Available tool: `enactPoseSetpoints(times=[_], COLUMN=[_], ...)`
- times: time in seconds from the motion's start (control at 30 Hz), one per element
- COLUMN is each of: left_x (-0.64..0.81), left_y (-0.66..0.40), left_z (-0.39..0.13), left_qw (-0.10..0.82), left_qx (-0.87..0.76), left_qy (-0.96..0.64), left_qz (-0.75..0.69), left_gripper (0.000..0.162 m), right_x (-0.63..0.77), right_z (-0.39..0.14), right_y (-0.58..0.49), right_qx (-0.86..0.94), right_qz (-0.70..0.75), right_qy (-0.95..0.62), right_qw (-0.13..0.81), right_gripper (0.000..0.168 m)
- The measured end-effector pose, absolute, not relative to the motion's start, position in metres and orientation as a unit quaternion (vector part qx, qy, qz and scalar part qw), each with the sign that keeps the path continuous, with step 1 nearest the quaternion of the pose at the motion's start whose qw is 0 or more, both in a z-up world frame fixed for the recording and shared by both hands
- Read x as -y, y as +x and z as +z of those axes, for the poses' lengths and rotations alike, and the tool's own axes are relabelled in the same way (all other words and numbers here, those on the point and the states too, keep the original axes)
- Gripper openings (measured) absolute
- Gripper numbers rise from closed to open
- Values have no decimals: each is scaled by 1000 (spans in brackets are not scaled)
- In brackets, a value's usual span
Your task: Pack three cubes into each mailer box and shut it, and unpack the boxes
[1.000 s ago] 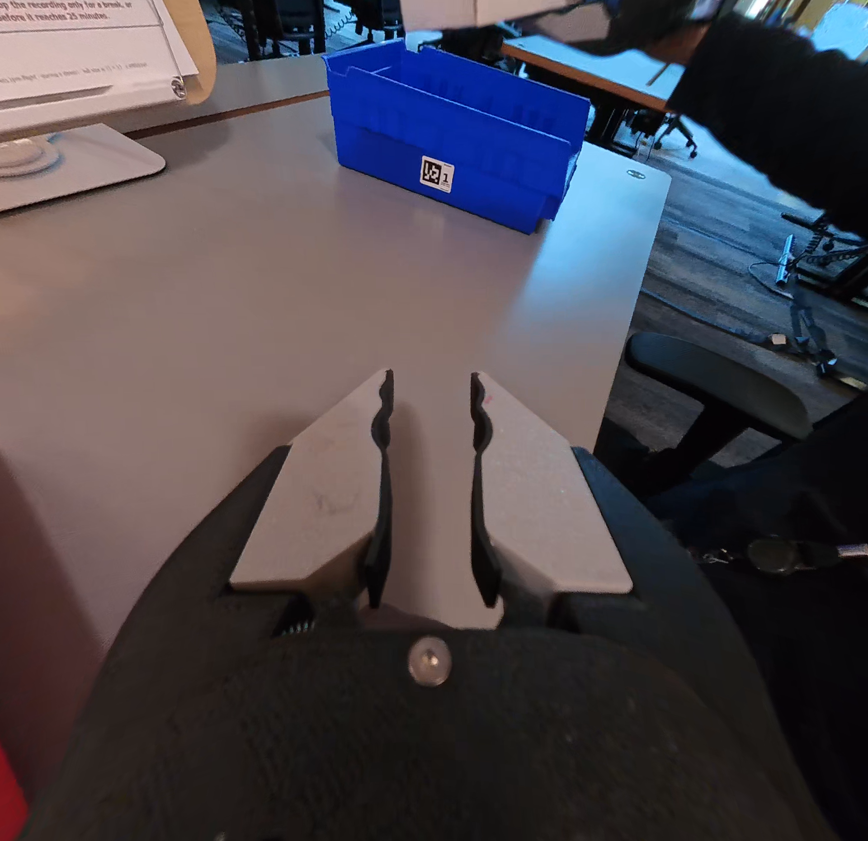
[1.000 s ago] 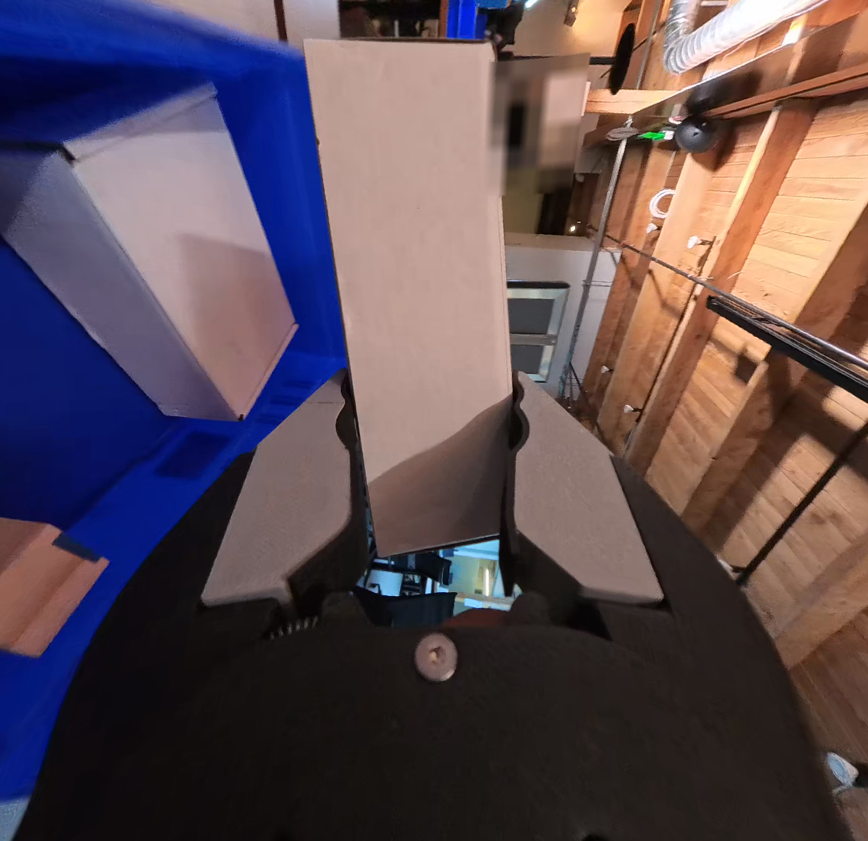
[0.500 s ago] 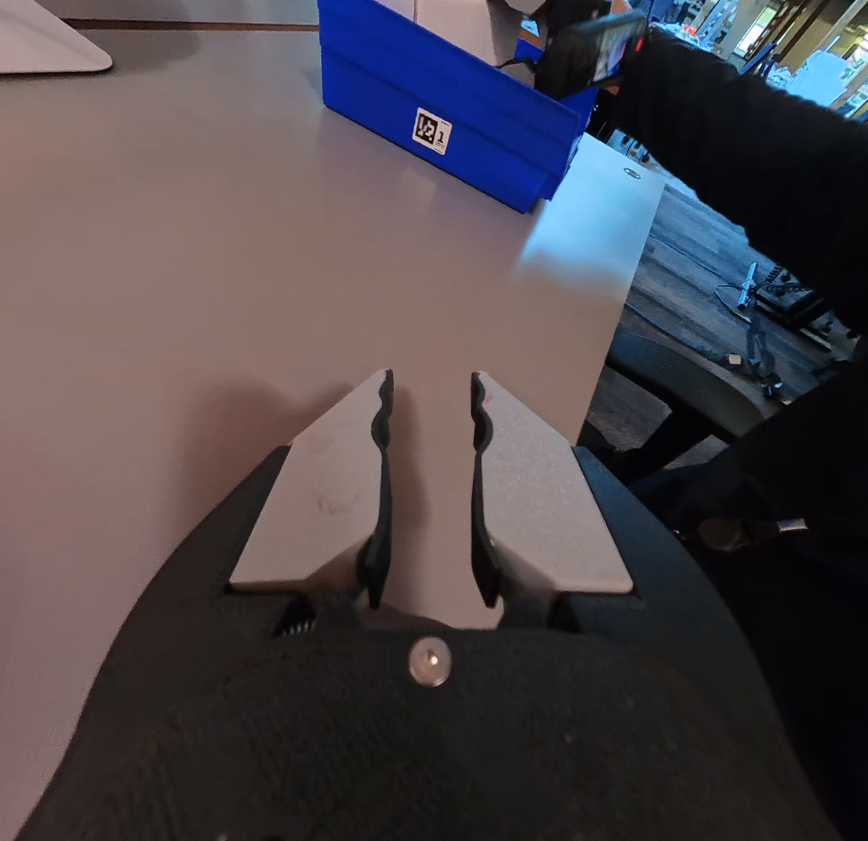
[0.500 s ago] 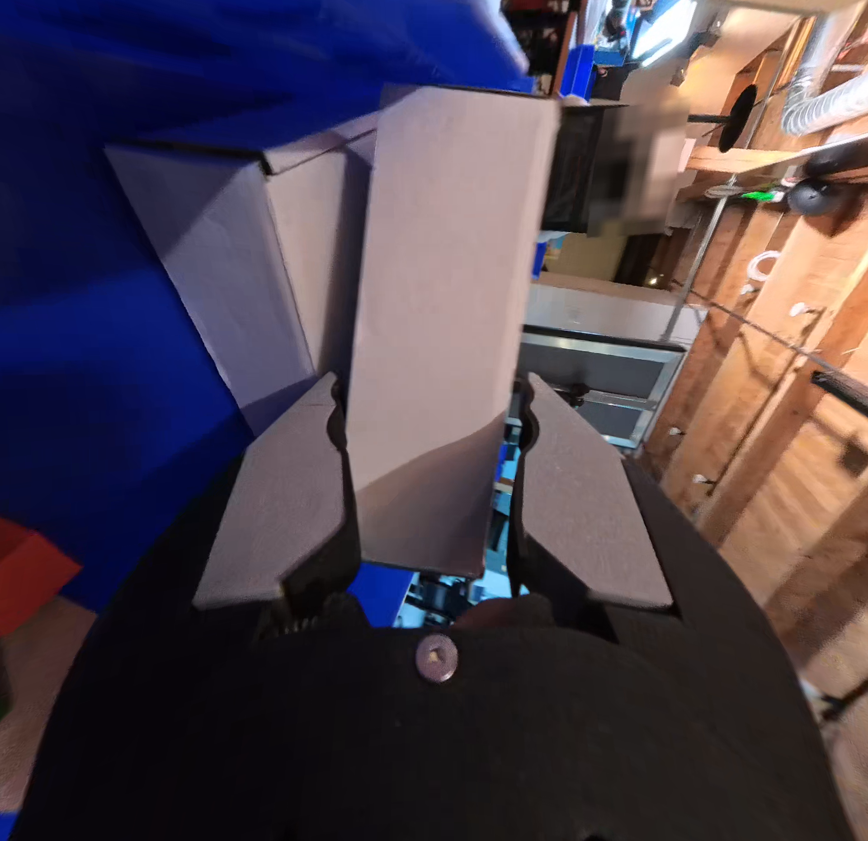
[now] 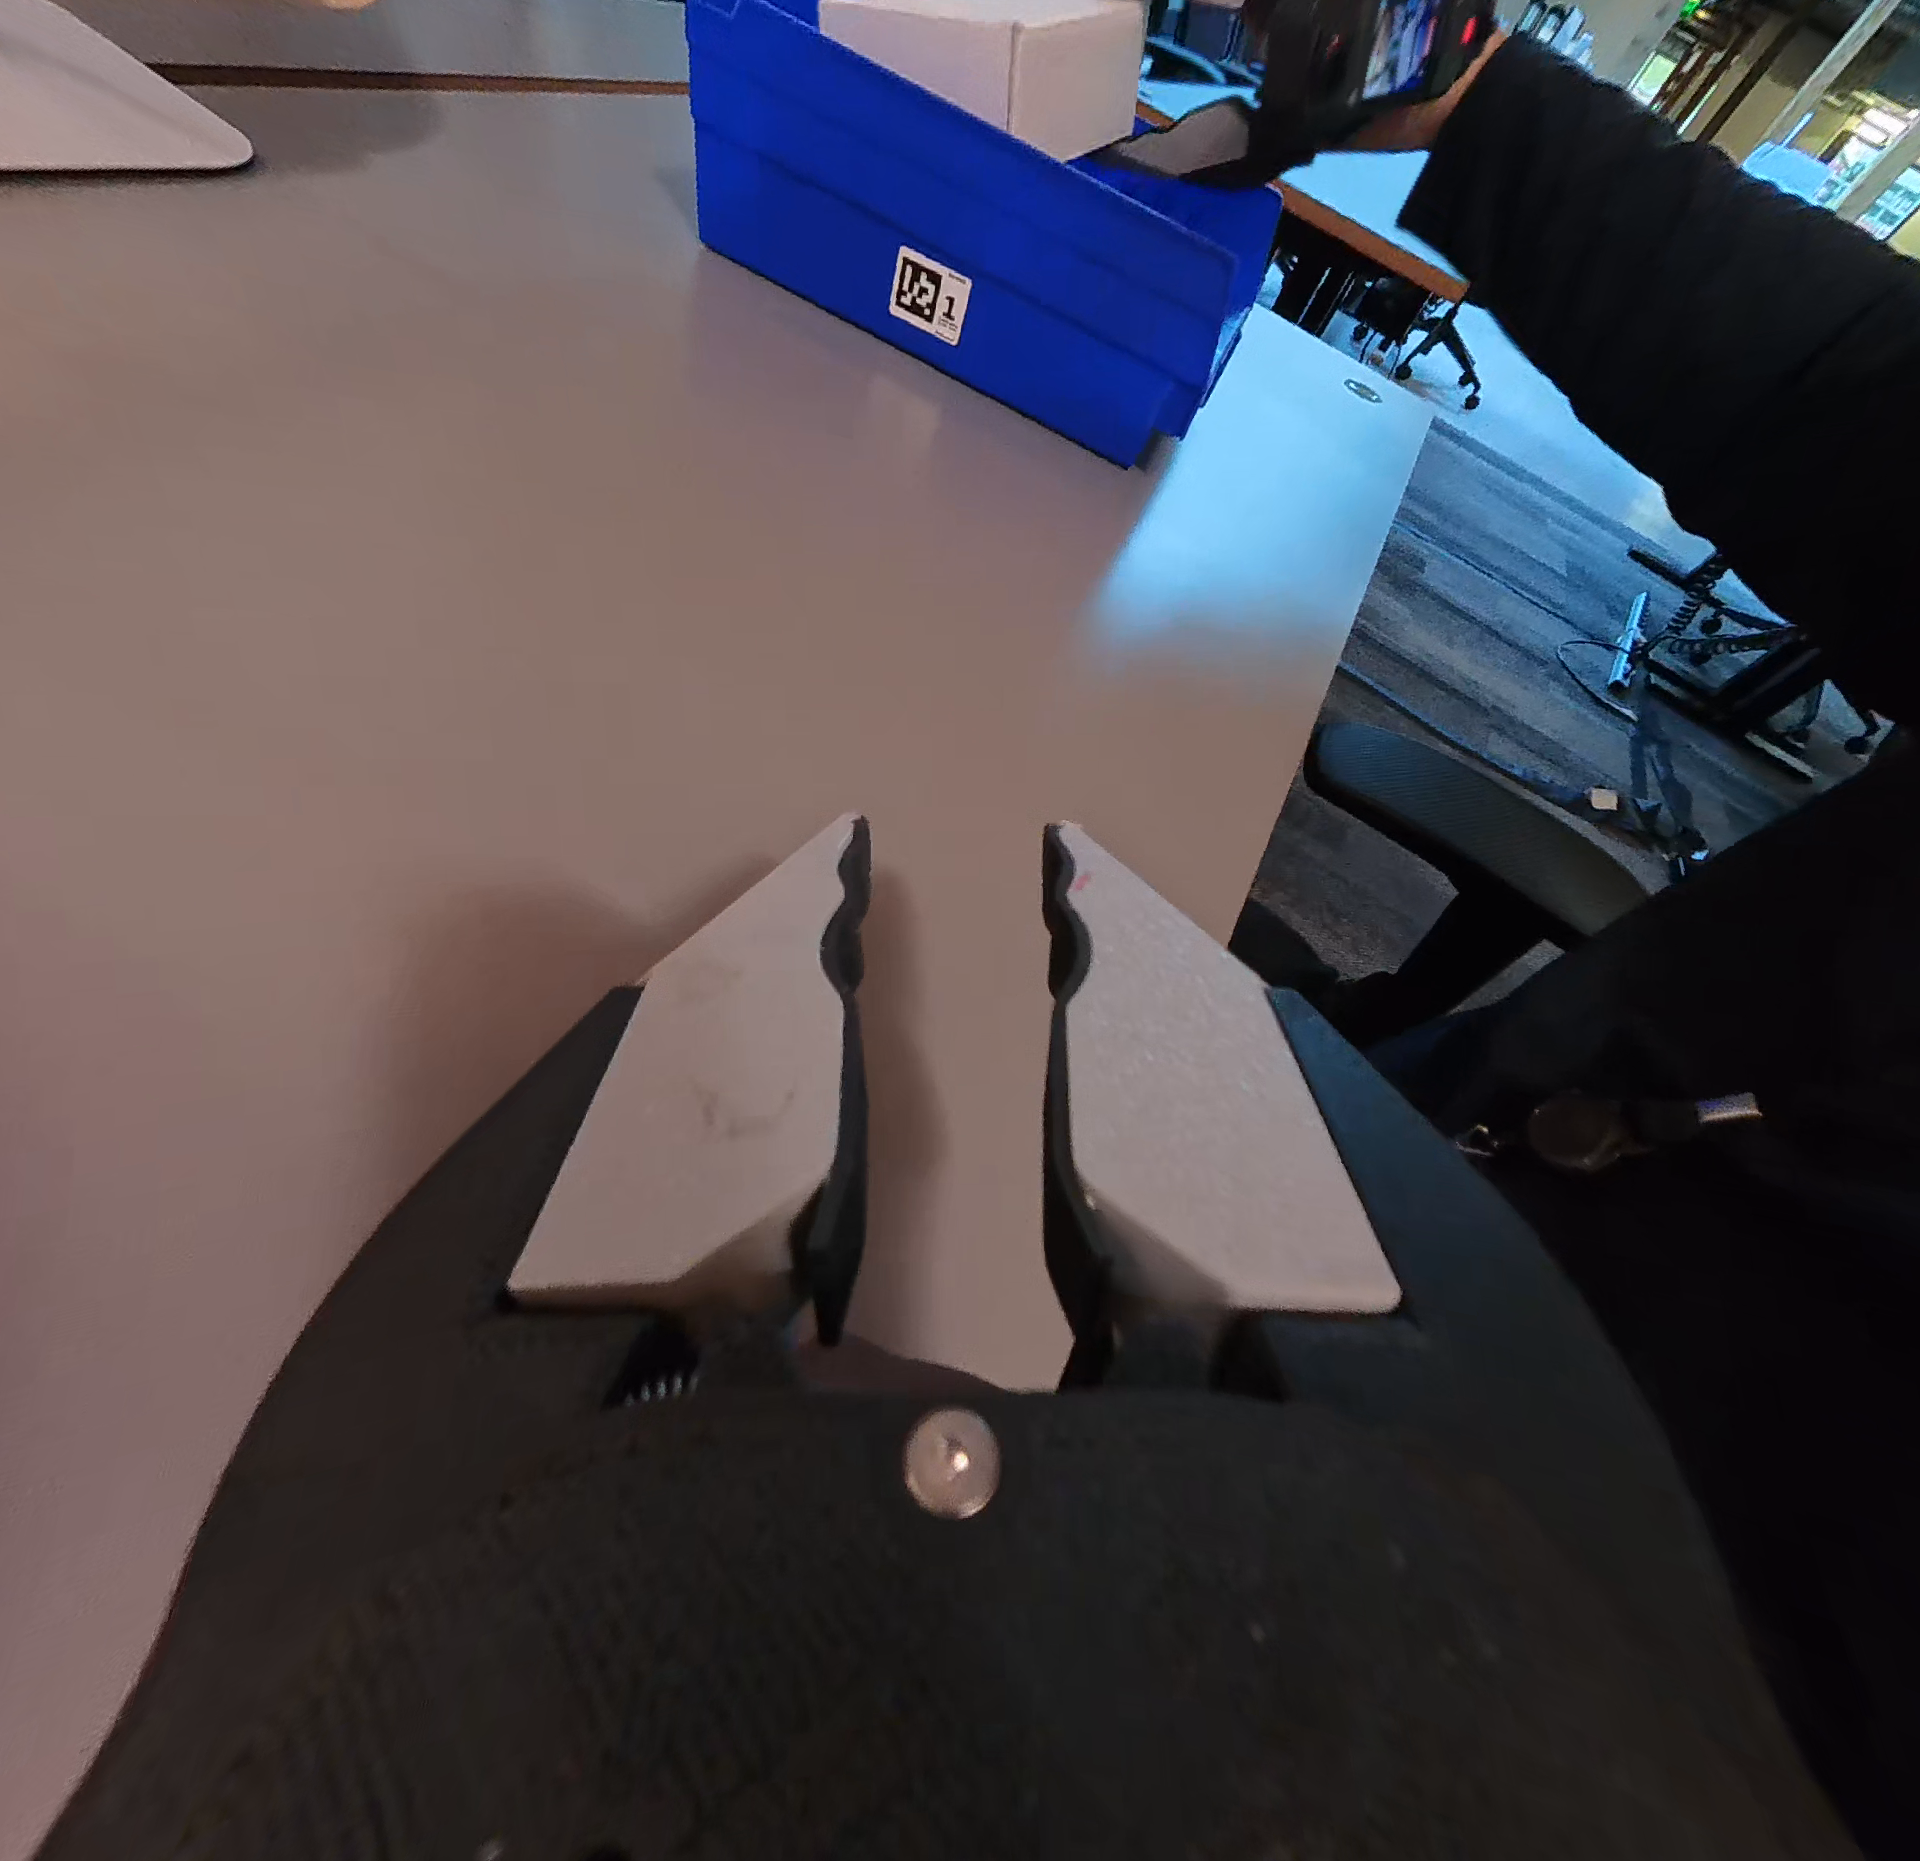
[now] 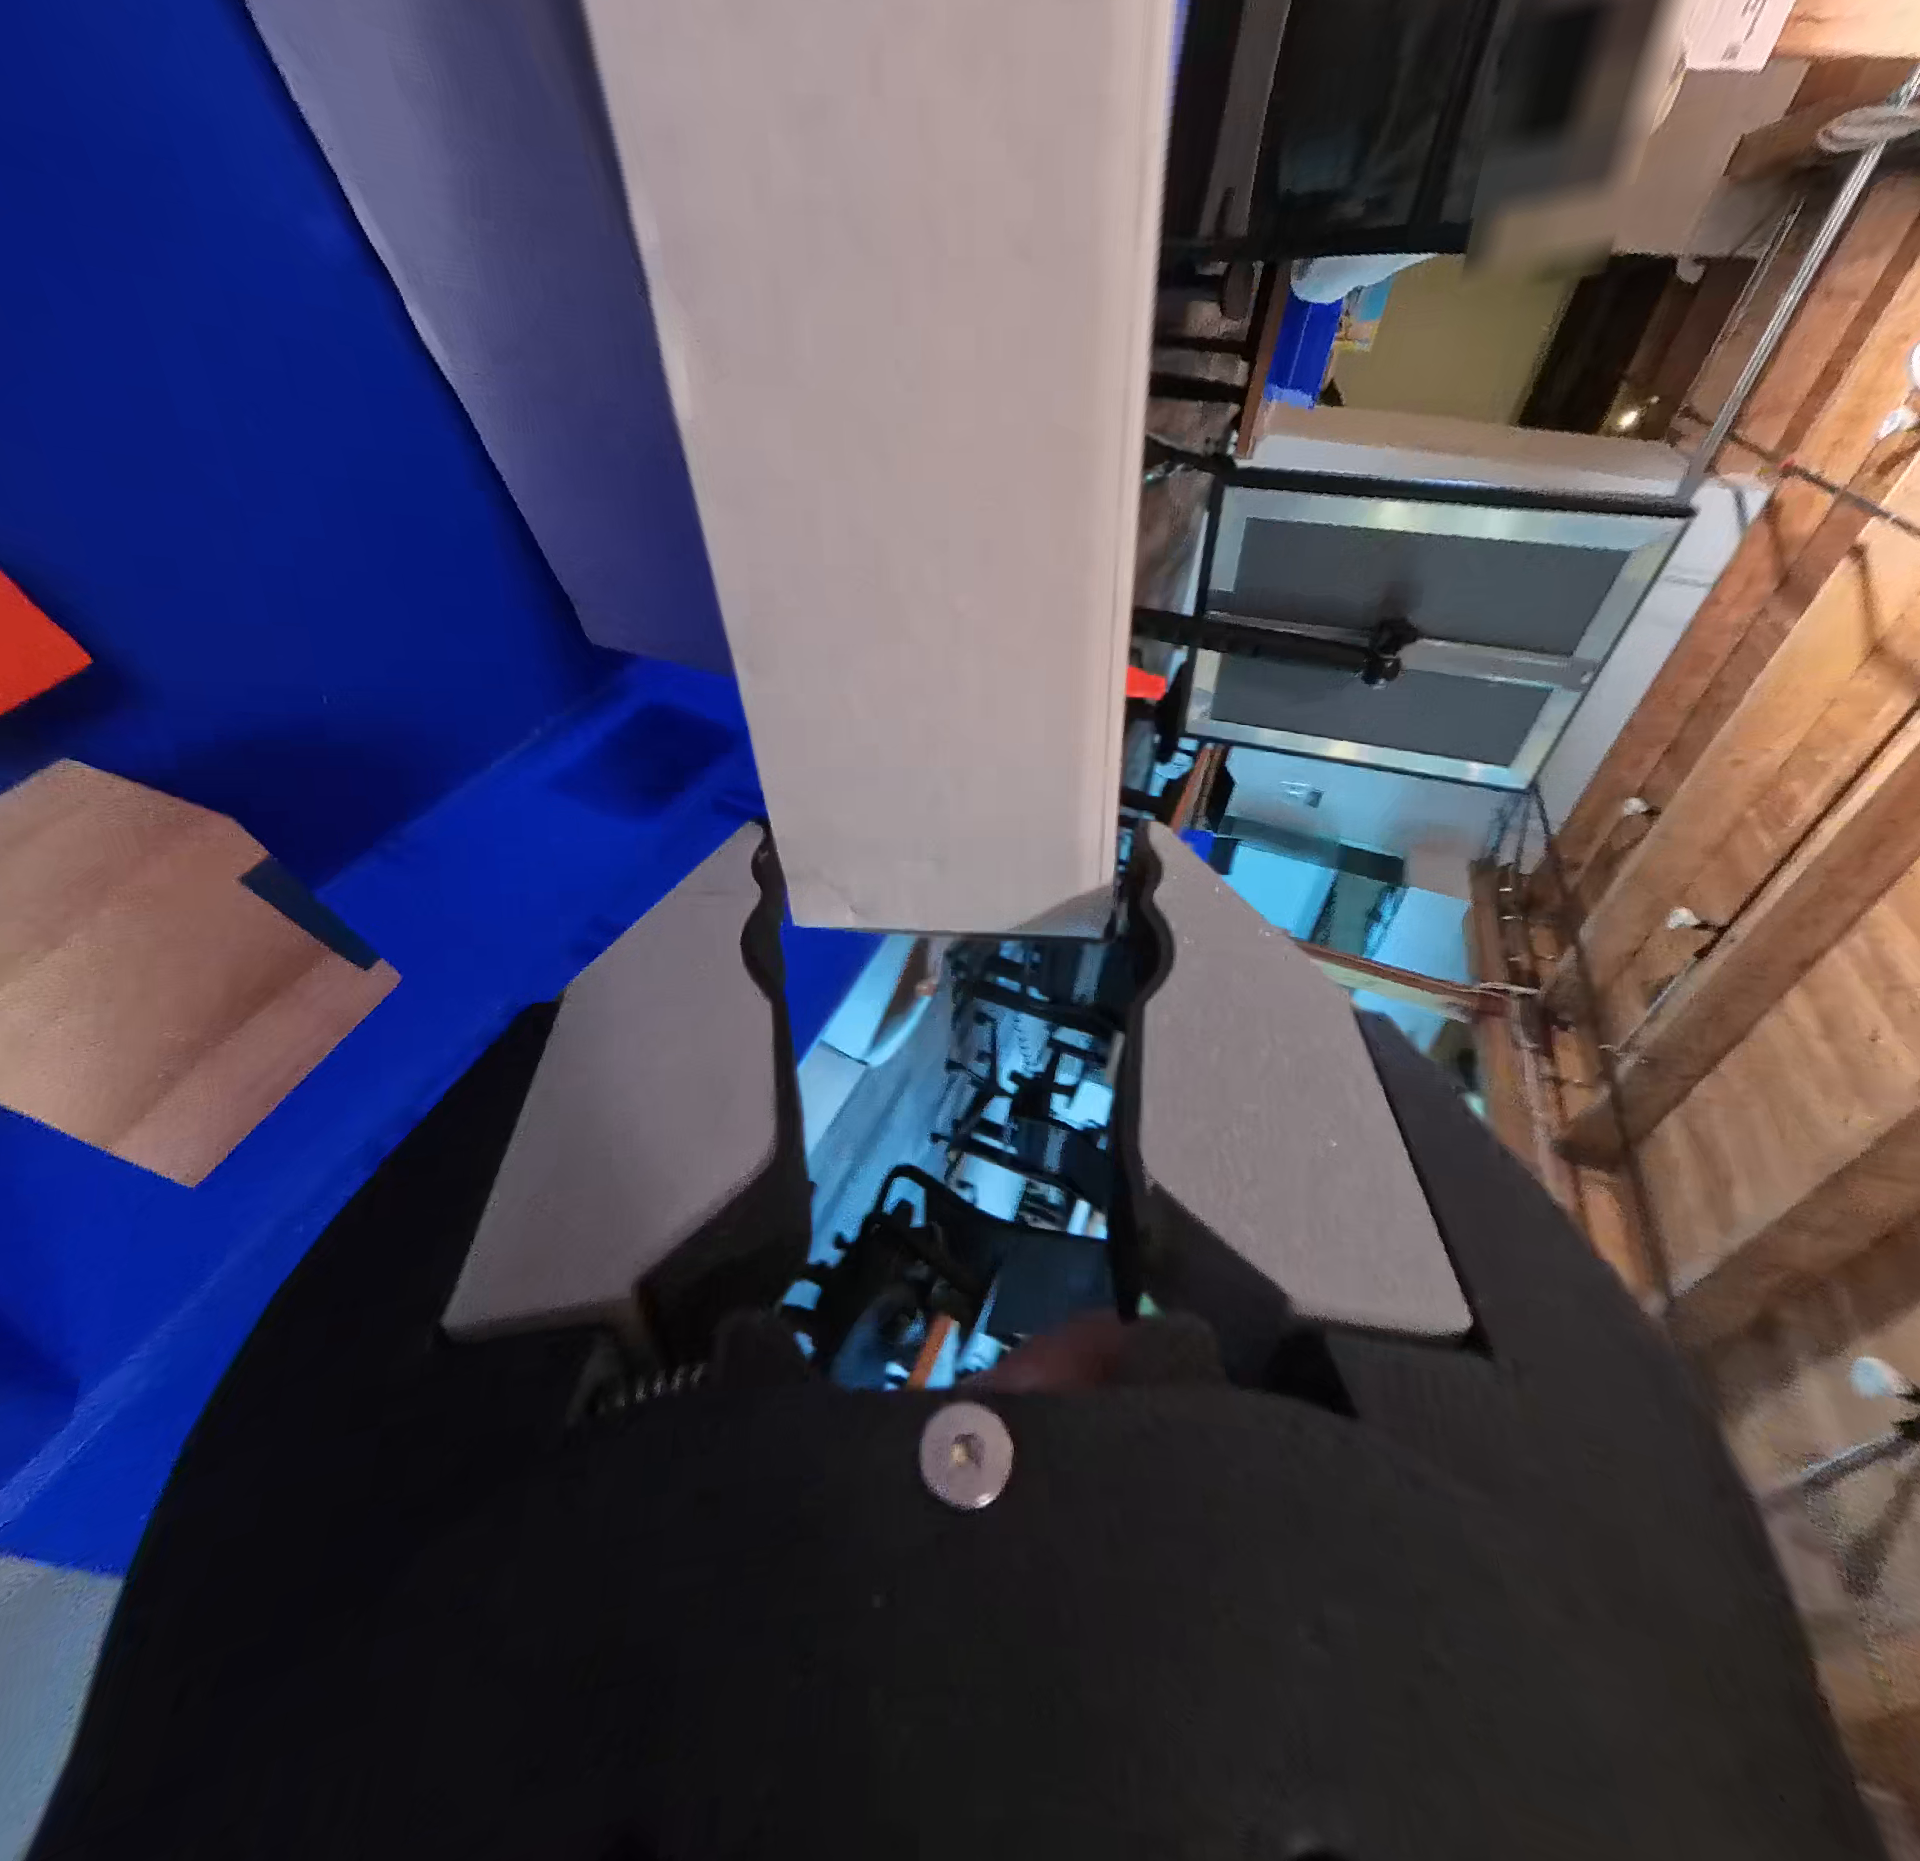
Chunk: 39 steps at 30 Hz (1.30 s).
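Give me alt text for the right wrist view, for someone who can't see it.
The right hand-held gripper has only its fingertips at the end of a white mailer box, which stands at the edge of a blue bin. A wooden cube and a red one lie in the bin, with a wood-panelled wall to the right.

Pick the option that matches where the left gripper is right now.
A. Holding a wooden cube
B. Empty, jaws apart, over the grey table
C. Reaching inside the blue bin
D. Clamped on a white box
B. The left gripper has its jaws apart with only the bare grey table between them; the blue bin sits well ahead of it.
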<state>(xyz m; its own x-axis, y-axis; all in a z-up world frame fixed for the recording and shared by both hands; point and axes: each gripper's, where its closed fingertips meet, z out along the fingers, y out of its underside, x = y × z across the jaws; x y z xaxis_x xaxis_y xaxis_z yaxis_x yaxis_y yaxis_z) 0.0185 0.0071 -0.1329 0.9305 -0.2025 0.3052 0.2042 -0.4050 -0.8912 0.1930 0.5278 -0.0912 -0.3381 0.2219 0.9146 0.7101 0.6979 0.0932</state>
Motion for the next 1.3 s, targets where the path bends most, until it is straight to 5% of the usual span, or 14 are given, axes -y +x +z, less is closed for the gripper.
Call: enactPoseSetpoints(times=[0.47,0.57,0.7,0.87,1.0,1.1,1.3], left_x=[-12,-7,-6,-8,-11,-10,-5], left_y=[24,19,12,16,20,23,18], left_z=[-138,-136,-135,-134,-136,-139,-134], left_qw=[536,542,545,545,541,535,544], left_qx=[-20,-13,1,-9,-11,-16,-11], left_qy=[-821,-815,-811,-811,-813,-817,-811], left_qz=[-197,-202,-213,-213,-216,-214,-213], left_gripper=[30,30,30,30,30,30,30], right_x=[-536,-540,-530,-468,-504,-521,-446], right_z=[-111,-98,-98,-125,-135,-142,-161], right_y=[165,182,194,174,162,156,144], right_qx=[789,773,767,808,778,758,842], right_qz=[-235,-197,-146,-17,-92,-123,-10], right_qy=[-340,-381,-420,-416,-457,-497,-422], right_qw=[454,467,463,417,422,405,337], right_gripper=[69,53,52,22,3,11,0])
